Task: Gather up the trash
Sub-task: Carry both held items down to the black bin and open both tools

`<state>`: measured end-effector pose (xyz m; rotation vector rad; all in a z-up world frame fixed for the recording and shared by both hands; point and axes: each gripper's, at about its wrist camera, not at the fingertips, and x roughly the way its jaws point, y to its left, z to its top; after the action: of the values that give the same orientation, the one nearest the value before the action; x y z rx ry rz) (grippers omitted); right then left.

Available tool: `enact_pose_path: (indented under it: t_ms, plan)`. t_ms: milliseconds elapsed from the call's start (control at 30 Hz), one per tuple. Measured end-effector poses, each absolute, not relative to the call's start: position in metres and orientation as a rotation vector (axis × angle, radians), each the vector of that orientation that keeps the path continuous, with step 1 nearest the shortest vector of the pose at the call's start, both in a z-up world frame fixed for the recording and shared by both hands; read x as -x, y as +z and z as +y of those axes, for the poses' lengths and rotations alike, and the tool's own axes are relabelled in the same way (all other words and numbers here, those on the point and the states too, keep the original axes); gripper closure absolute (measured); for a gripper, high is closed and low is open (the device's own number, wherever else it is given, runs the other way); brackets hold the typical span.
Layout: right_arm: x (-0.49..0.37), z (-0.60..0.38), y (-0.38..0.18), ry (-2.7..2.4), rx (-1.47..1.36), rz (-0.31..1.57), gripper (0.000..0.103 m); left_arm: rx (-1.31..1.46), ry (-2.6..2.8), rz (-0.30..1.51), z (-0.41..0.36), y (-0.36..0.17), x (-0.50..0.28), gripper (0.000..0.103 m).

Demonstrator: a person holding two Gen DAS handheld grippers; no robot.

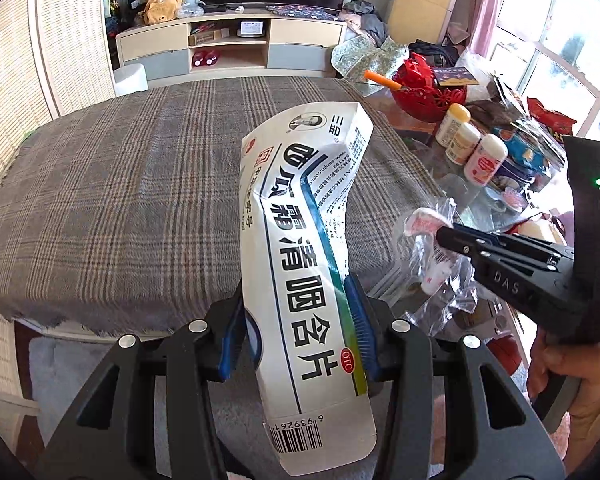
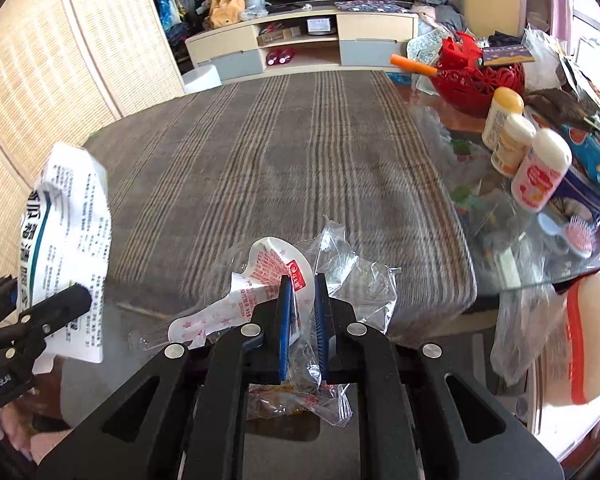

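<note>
The left gripper (image 1: 300, 328) has its fingers (image 1: 362, 320) clenched on a crumpled white medicine box (image 1: 304, 264), gripping it near its lower third so that the printed carton stands up and bends away above the plaid blanket (image 1: 120, 200). The box hangs in the air over the blanket's near edge, touching nothing but the blue pads.

The right gripper (image 2: 303, 320) holds its fingers (image 2: 285, 320) pinched nearly together on a clear plastic wrapper (image 2: 340, 276), a crinkled film with a white, red-printed spoon-shaped insert. This wrapper is also lifted clear, above the near edge of the plaid blanket and just to the right of the medicine box.

To the right of the blanket lies a glass worktop (image 2: 480, 216) crowded with things: three white bottles (image 2: 540, 168) standing in a row close to the blanket's right edge, and a red basket (image 2: 476, 80) farther back. Beyond the blanket's far edge stands a low TV cabinet (image 1: 232, 44). A hand (image 1: 560, 376) grips the right gripper's handle, at the right edge of the left wrist view.
</note>
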<state>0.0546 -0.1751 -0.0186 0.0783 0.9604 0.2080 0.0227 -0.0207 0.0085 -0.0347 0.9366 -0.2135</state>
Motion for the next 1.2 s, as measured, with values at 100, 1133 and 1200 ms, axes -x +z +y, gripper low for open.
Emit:
enact_pose_path:
  t_ms: [100, 1133, 1200]
  plan:
    - [-0.032, -0.174, -0.029, 0.229, -0.086, 0.974, 0.091, 0.051, -0.224, 0.951, -0.023, -0.004, -0.008, 0.059]
    - [-0.008, -0.141, -0.198, 0.352, -0.144, 1.187, 0.09, 0.11, -0.226, 1.174, -0.013, -0.181, -0.008, 0.059]
    - [-0.009, -0.139, -0.201, 0.356, -0.139, 1.192, 0.09, 0.113, -0.233, 1.181, -0.013, -0.185, -0.011, 0.059]
